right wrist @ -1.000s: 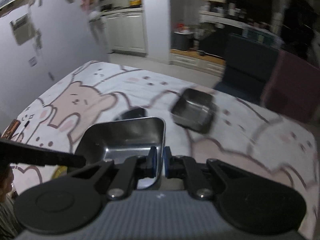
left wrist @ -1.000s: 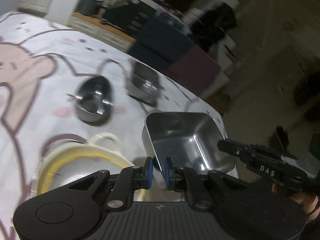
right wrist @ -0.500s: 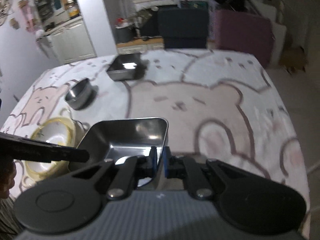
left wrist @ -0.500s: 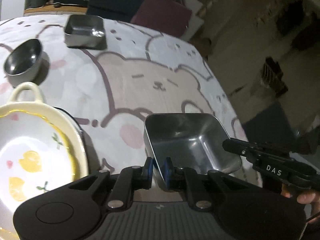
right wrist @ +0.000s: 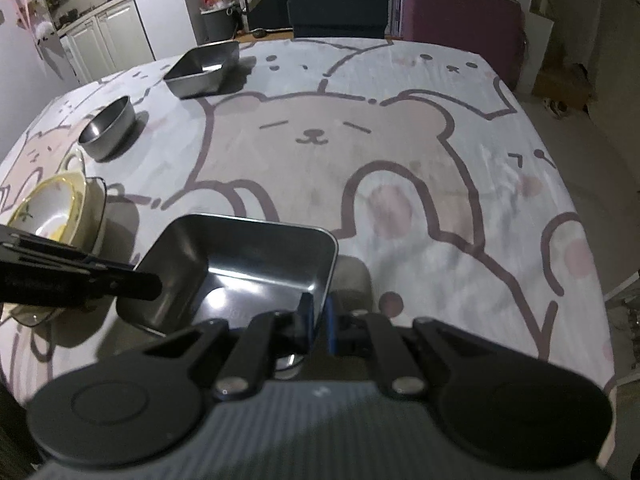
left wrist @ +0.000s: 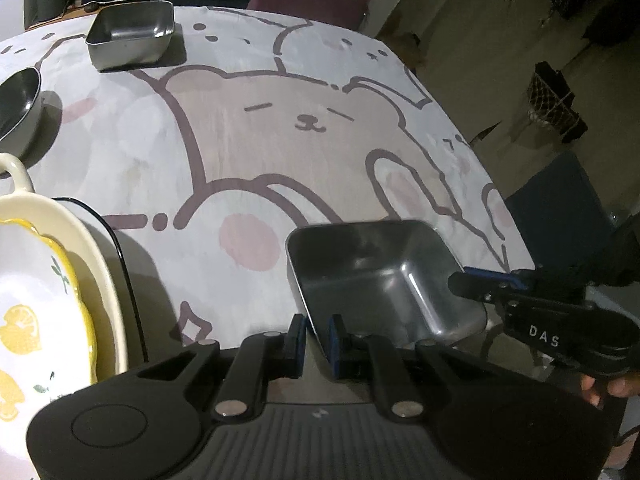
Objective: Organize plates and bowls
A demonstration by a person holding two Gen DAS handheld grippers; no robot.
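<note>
Both claws were clamped on the steel tray [left wrist: 380,276]: the left claw [left wrist: 316,340] on its near rim, the right claw [right wrist: 318,320] on the opposite rim, just above the table [left wrist: 280,140]. Lowering it level beside the stacked dishes [left wrist: 48,280] would have been best.

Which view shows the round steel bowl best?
The right wrist view. The round steel bowl sits whole on the tablecloth, between the square steel tray and the yellow dish. The left wrist view shows only a slice of it, cut off by the left edge of the frame.
</note>
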